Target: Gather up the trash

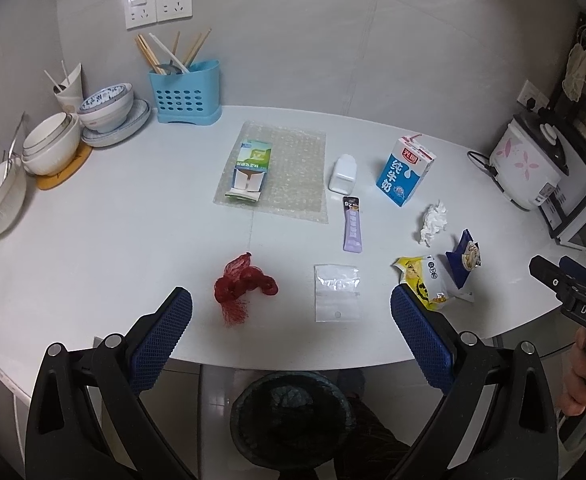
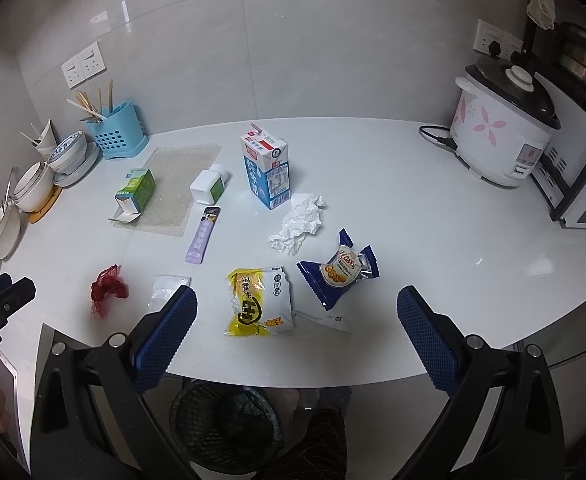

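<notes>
Trash lies on the white counter: a red mesh net [image 1: 243,284], a clear plastic bag [image 1: 337,293], a yellow snack wrapper [image 2: 259,300], a blue snack wrapper [image 2: 339,272], a crumpled tissue [image 2: 299,226], a purple sachet [image 1: 352,224], a blue milk carton [image 2: 269,170], a white bottle [image 1: 343,174] and a green box [image 1: 250,170] on bubble wrap [image 1: 293,168]. A black mesh bin [image 1: 291,420] stands on the floor below the counter edge. My left gripper [image 1: 291,320] is open and empty above the front edge. My right gripper [image 2: 297,320] is open and empty over the yellow wrapper.
Stacked bowls [image 1: 53,142] and a blue utensil holder [image 1: 187,94] stand at the back left. A rice cooker [image 2: 505,136] with its cord stands at the back right, beside an oven [image 2: 585,192]. A leg [image 2: 321,440] shows next to the bin.
</notes>
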The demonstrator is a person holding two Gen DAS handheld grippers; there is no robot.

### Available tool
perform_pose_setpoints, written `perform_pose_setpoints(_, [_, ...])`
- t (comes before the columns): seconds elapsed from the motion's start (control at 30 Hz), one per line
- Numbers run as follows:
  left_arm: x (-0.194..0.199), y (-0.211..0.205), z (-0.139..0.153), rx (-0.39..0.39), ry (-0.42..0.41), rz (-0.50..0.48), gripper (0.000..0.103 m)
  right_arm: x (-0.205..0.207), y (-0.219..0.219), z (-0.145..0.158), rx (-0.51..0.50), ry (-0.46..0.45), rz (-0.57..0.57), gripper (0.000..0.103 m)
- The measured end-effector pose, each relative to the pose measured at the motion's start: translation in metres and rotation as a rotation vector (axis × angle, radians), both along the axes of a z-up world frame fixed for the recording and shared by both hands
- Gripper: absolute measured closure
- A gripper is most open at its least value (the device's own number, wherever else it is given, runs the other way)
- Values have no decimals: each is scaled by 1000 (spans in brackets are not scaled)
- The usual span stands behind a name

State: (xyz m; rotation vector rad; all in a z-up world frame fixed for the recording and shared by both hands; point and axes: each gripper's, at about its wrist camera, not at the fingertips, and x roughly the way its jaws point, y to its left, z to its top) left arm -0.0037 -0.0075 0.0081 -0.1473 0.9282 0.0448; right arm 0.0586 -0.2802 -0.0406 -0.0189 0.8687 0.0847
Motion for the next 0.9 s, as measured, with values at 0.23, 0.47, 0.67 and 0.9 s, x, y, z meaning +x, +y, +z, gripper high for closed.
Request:
perform_pose_setpoints(0.23, [0, 0, 1, 9, 3, 10, 6, 0, -2, -1, 2, 4, -2, 7])
perform_pose_setpoints(0.47, [0, 2, 1, 8, 1, 13, 7, 0, -4, -1, 1, 5, -5, 7])
perform_pose_setpoints(0.67, [-1, 0, 1, -1, -2, 7, 7, 0, -5, -1, 6, 6, -7, 7])
perform_pose_setpoints(0.9, [-2, 1, 5, 0, -15, 9, 6, 0, -5, -2, 7, 5, -9, 7])
